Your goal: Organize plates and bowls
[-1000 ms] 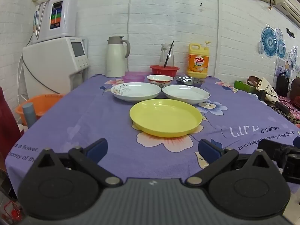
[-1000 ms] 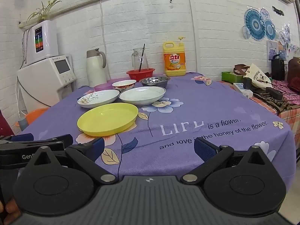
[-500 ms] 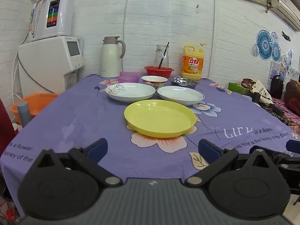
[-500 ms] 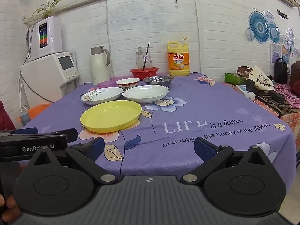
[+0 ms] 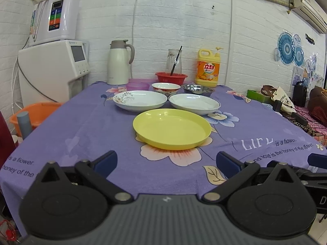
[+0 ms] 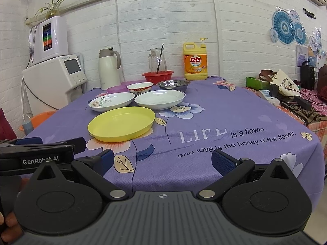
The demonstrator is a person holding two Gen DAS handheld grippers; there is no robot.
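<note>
A yellow plate (image 5: 171,131) (image 6: 121,123) lies nearest on the purple tablecloth. Behind it sit a white floral plate (image 5: 140,100) (image 6: 111,101) at the left and a plain white plate (image 5: 194,103) (image 6: 159,99) at the right. Further back stand a red-patterned bowl (image 5: 166,88) (image 6: 140,87), a steel bowl (image 5: 197,88) (image 6: 172,84) and a purple bowl (image 5: 137,86). My left gripper (image 5: 166,162) hangs open over the table's near edge, short of the yellow plate. My right gripper (image 6: 162,160) is open too, holding nothing, right of the left one.
At the back by the wall are a white thermos jug (image 5: 118,62), a red basket (image 5: 171,77) with a glass jar, and a yellow detergent bottle (image 5: 208,68). A water dispenser (image 5: 53,69) and orange basin (image 5: 38,113) stand left of the table. A cluttered side table (image 6: 296,100) is at right.
Both grippers have risen and tilted slightly, so the dishes sit a little lower in each view. Nothing on the table has moved and both jaws stayed open.
</note>
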